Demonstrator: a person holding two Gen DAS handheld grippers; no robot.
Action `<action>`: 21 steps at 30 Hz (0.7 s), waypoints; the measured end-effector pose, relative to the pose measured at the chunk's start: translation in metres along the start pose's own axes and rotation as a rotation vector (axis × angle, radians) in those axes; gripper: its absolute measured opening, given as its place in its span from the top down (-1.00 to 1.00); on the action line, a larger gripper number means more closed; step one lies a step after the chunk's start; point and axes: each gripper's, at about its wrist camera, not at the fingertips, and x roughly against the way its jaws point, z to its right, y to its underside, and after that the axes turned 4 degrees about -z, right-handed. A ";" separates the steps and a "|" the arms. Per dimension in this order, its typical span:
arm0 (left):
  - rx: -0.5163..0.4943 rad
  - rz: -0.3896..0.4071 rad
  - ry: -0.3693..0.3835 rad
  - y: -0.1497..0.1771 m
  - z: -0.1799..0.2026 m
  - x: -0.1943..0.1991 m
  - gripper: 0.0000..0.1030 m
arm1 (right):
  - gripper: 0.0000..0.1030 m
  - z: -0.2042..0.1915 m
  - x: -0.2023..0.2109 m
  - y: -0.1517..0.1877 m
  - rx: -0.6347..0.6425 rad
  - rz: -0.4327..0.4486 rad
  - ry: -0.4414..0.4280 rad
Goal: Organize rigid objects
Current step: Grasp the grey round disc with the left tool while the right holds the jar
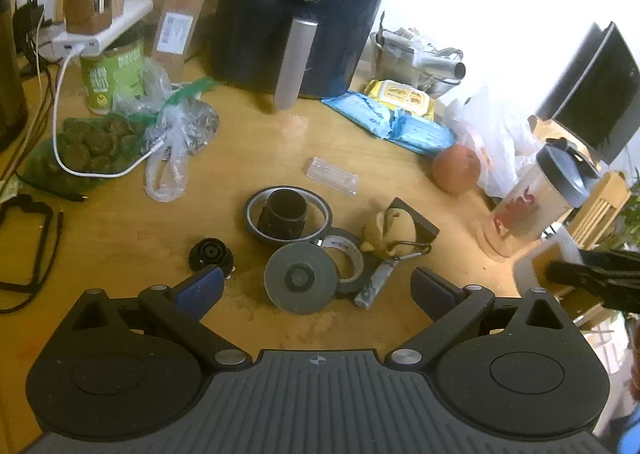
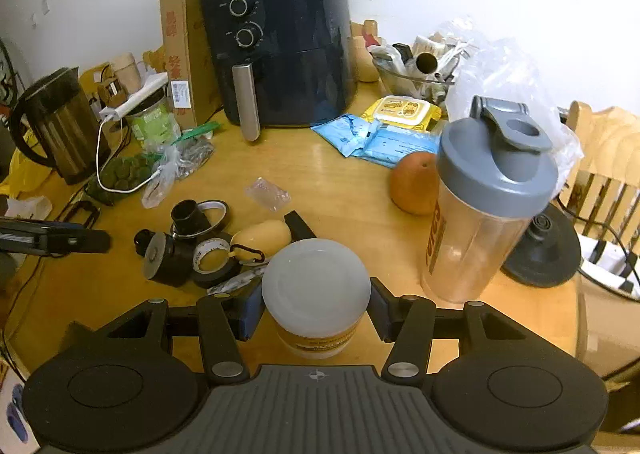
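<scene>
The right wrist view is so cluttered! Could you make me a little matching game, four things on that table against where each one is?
Things:
1. white-lidded jar
2. shaker bottle
3. air fryer
4. orange fruit

Places:
A. at the back, against the wall
B. between the right gripper jaws
C. just left of the shaker bottle
D. standing right of the jar, grey lid on

Pairs: 1-B, 2-D, 3-A, 4-C
</scene>
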 end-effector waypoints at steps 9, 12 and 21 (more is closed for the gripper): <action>0.039 -0.040 0.070 -0.006 -0.016 -0.042 -0.73 | -0.10 0.002 0.012 0.011 -0.074 0.007 -0.003; 0.042 -0.063 0.087 -0.007 -0.016 -0.055 -0.68 | -0.10 0.004 0.016 0.014 -0.093 0.011 -0.005; 0.081 -0.101 0.064 -0.011 -0.021 -0.085 -0.13 | -0.10 0.010 0.024 0.018 -0.128 0.020 0.003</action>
